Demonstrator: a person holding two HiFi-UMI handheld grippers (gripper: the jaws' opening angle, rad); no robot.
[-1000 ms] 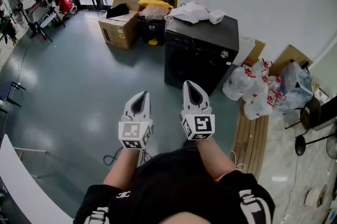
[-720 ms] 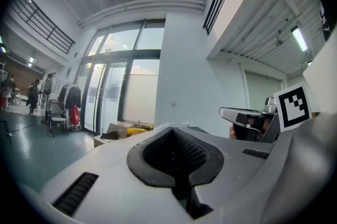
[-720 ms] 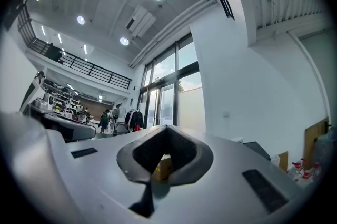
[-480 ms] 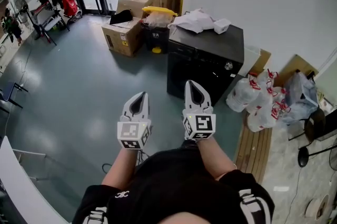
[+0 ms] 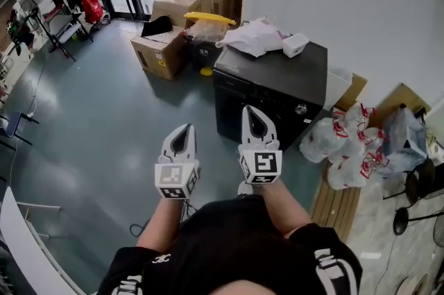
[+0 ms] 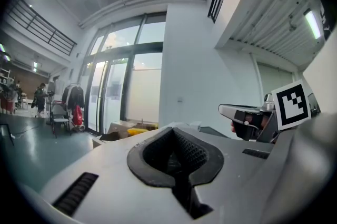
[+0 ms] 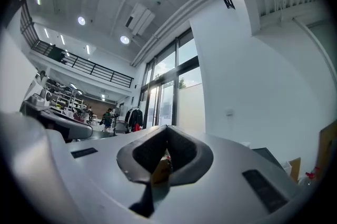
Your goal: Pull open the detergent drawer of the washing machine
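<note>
Black short-sleeved top (image 5: 232, 238), white lettering on both sleeves (image 5: 333, 269). Left gripper (image 5: 184, 130) and right gripper (image 5: 254, 112): pale grey shells, black-lined jaws, black-and-white marker cubes (image 5: 261, 166) at near ends.

Drawer: too small for you to pick out on the black box-shaped washing machine (image 5: 277, 70).
Machine top: partly hidden under a crumpled white cloth (image 5: 251, 37).

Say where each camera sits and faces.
Head view: on the head, steeply down at the washing machine; forearms, left gripper, right gripper show.
Left gripper view: on that gripper, level toward glass doors; its jaws, right gripper show.
Right gripper view: on that gripper, slightly upward at glass doors, ceiling; its jaws show.
Both gripper views share the glass doors.
</note>
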